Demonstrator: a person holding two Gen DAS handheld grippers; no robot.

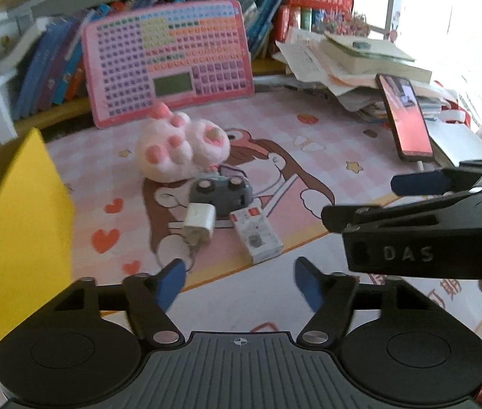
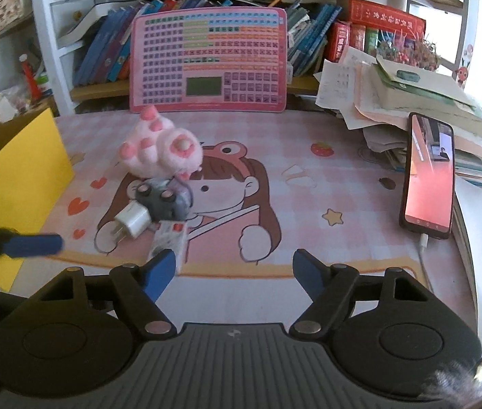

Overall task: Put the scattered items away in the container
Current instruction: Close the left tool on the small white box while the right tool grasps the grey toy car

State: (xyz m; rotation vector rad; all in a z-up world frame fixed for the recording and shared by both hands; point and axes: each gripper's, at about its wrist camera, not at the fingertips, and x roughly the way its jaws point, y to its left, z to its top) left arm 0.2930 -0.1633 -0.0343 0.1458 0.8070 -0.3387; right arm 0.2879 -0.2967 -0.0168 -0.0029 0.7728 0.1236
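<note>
two handheld grippers are hovering over a pink cartoon desk mat (image 2: 309, 143), both empty. the left gripper (image 1: 239, 281) is holding its blue pads spread wide, and the right gripper (image 2: 234, 272) is likewise gaping, nothing between its fingers. the scattered items are clustering left of the mat's centre: a pink plush paw (image 2: 159, 150) at 12 o'clock of the pile, a grey toy car (image 2: 164, 199) lying wheels-up and touching it, a white charger plug (image 2: 131, 221) at the car's 8 o'clock, and a small white card box (image 2: 169, 238) at its 6 o'clock. the yellow container (image 2: 19, 177) is standing at the mat's 9 o'clock edge. a phone (image 2: 428, 177) is leaning on stacked papers at 3 o'clock.
</note>
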